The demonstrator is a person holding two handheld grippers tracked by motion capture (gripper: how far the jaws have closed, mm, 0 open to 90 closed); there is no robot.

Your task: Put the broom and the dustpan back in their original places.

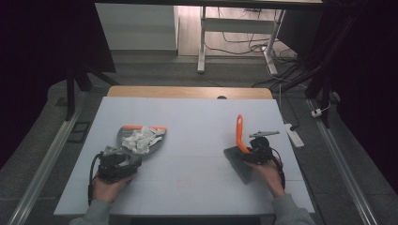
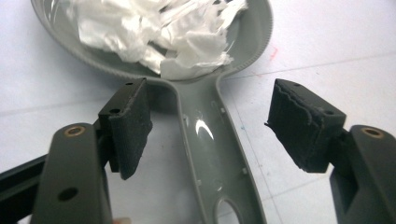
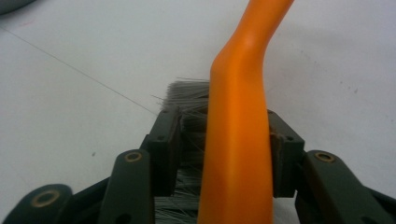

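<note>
White tabletop (image 1: 187,140) is seen under both hands, with a dark floor, cables and a desk frame behind it.

At the left gripper (image 1: 117,165), in the left gripper view (image 2: 212,123), the jaws are spread wide, and the grey handle of the dustpan (image 2: 210,140) is seen lying between the pads without being touched by either one; a gap is left on both sides. The dustpan is grey plastic with a ridged rim, an orange strip along its far edge and a hole near the handle's end. It is laid flat on the table just ahead of the left gripper, its pan pointing away from the hand. Crumpled white paper scraps (image 1: 140,139) are heaped inside the pan.

At the right gripper (image 1: 256,152), the jaws are partly parted around the orange handle of the brush (image 3: 238,140). The right pad lies against the handle, while a gap with bristles showing is left at the left pad. The brush has a curved orange handle rising away from the gripper and grey bristles (image 1: 238,164) resting on the table, well apart from the dustpan.
</note>
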